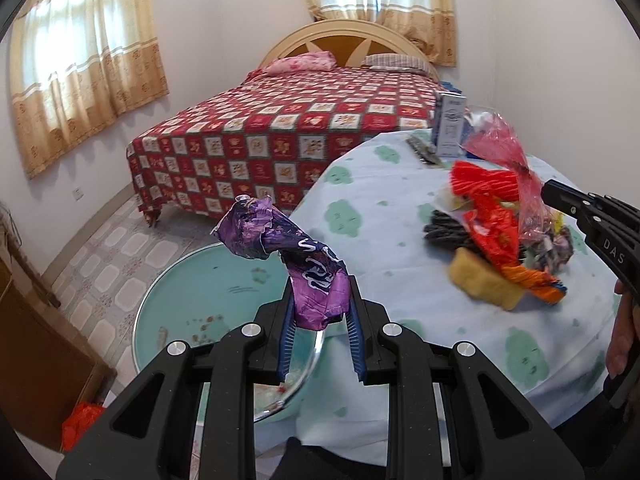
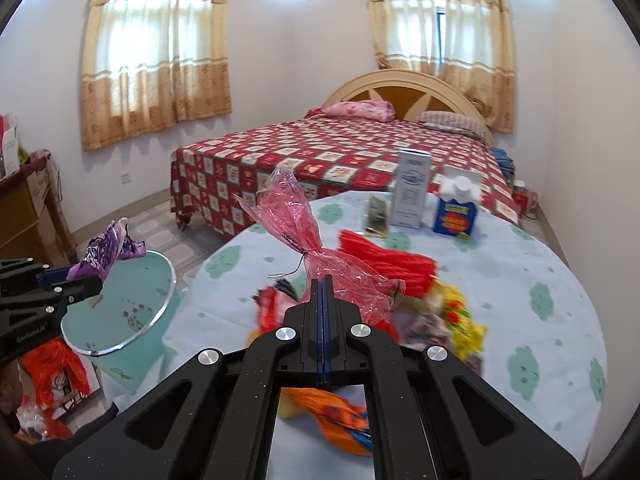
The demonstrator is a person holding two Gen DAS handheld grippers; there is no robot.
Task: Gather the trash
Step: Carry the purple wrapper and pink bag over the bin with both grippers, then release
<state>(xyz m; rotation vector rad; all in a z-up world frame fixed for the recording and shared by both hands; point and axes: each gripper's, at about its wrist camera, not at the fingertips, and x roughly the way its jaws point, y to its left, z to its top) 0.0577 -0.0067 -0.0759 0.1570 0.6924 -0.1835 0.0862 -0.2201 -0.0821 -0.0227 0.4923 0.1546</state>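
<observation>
Left gripper (image 1: 318, 316) clamps purple wrapper (image 1: 280, 248) — light, crinkly, I hold lower end. Right gripper (image 2: 324, 280) pinches pink cellophane (image 2: 304, 232) — flimsy, slippery.

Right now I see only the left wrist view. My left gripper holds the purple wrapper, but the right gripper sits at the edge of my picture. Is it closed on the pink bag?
Observer: Yes. The right wrist view shows the right gripper with its jaws fully shut on the pink cellophane bag, just below its tied neck.
Operator: What stands beside the white carton, behind that bag?
Observer: A blue box with a white cap stands to the right of the white carton, on the far side of the table.
</observation>
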